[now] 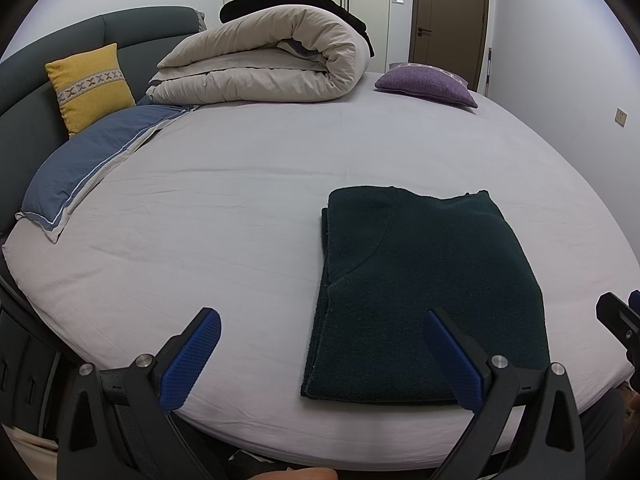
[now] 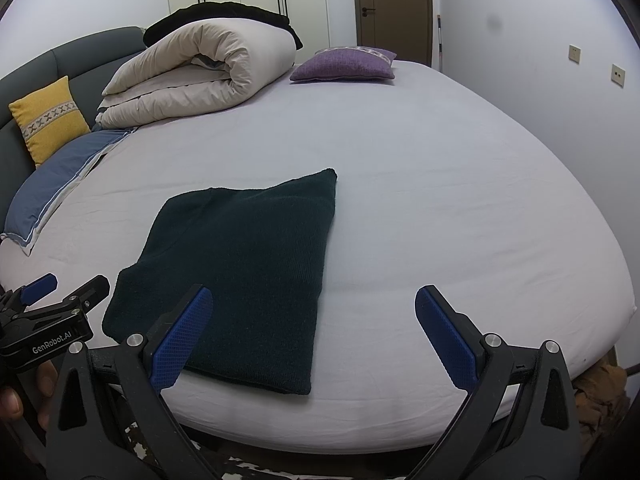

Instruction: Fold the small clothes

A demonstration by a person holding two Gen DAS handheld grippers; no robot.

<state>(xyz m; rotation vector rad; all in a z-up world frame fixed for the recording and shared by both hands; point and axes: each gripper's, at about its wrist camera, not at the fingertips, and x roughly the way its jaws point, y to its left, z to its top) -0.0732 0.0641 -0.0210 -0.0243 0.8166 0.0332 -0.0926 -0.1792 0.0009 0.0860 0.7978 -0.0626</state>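
Dark green knitted sweater [image 1: 424, 292], folded into a flat rectangle, lies on the pale lilac bed sheet [image 1: 224, 216] near the bed's front edge. Layered edges are visible along its left side in the left wrist view; the top surface is smooth.

Left claw [image 1: 322, 354]: blue textured pads spread wide, holding nothing. Its right finger [image 1: 452, 360] overlaps the sweater's near corner in the view; contact cannot be told. The left finger is over bare sheet.

Right claw [image 2: 314, 332]: also spread wide, empty. Its left finger [image 2: 182, 336] sits over the sweater's near edge, the right finger over bare sheet.

Further back: rolled beige duvet [image 1: 264, 60] with a black fabric on top, blue pillow [image 1: 80, 172] and yellow cushion with an embroidered band [image 1: 90, 88] against the grey-blue padded headboard [image 1: 132, 28], purple cushion [image 1: 428, 84] at the far side. Brown door [image 1: 448, 16] behind.
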